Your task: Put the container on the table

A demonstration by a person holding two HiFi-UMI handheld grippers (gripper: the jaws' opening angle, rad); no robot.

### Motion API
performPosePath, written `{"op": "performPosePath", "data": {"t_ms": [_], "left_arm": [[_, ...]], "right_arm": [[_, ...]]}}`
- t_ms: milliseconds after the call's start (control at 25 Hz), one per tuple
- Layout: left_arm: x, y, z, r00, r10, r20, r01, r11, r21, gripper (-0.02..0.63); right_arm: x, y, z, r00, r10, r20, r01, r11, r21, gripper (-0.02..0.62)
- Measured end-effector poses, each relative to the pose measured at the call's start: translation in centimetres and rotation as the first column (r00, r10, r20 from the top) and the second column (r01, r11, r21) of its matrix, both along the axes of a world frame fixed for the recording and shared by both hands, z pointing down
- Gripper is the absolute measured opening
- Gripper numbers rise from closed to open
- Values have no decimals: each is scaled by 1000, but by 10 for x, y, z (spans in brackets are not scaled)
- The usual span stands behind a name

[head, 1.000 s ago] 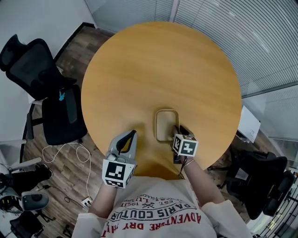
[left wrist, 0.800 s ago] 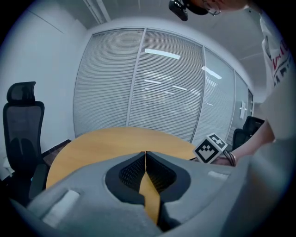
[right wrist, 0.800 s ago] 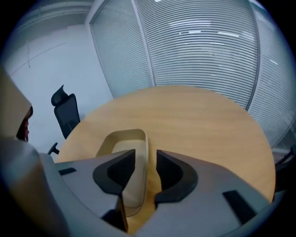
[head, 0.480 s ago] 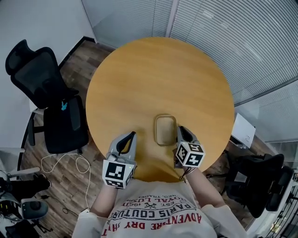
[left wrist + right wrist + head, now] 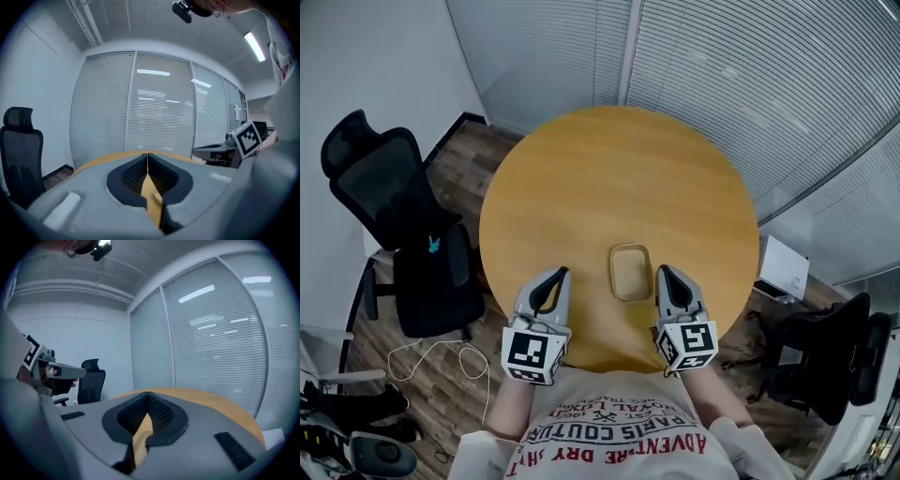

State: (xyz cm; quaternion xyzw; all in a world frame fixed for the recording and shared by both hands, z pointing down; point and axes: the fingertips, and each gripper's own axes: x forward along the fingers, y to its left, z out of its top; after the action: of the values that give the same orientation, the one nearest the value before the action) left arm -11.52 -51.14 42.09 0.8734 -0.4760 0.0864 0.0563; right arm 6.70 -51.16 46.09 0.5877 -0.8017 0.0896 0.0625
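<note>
Container (image 5: 630, 272), a shallow tan tray, is seen lying flat on the near part of the round wooden table (image 5: 609, 169), between the left gripper (image 5: 562, 274) and the right gripper (image 5: 662, 272) and held by neither. The left gripper's jaws are pressed together on nothing, and the right gripper's jaws, which have just been closing, are likewise met tip to tip with nothing between them. Beyond the table, a black office chair (image 5: 394, 216) is set on the wood floor (image 5: 459, 155) at the left, and slatted blinds (image 5: 750, 84) are drawn across the far glass walls.
</note>
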Motion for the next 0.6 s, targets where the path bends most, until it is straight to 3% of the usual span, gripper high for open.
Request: {"op": "performPosePath", "data": {"t_ms": [120, 320, 600], "left_arm": [[-3, 7, -8, 1000, 6, 3, -6, 1000, 18, 12], [-8, 13, -22, 1000, 8, -15, -7, 999, 52, 12], [-11, 19, -30, 999, 29, -44, -25, 996, 83, 12]], "right_arm": [[-3, 13, -22, 999, -1, -42, 5, 996, 84, 8], [-4, 31, -53, 999, 0, -36, 7, 981, 192, 8], [-9, 41, -61, 999, 4, -54, 7, 980, 198, 8]]}}
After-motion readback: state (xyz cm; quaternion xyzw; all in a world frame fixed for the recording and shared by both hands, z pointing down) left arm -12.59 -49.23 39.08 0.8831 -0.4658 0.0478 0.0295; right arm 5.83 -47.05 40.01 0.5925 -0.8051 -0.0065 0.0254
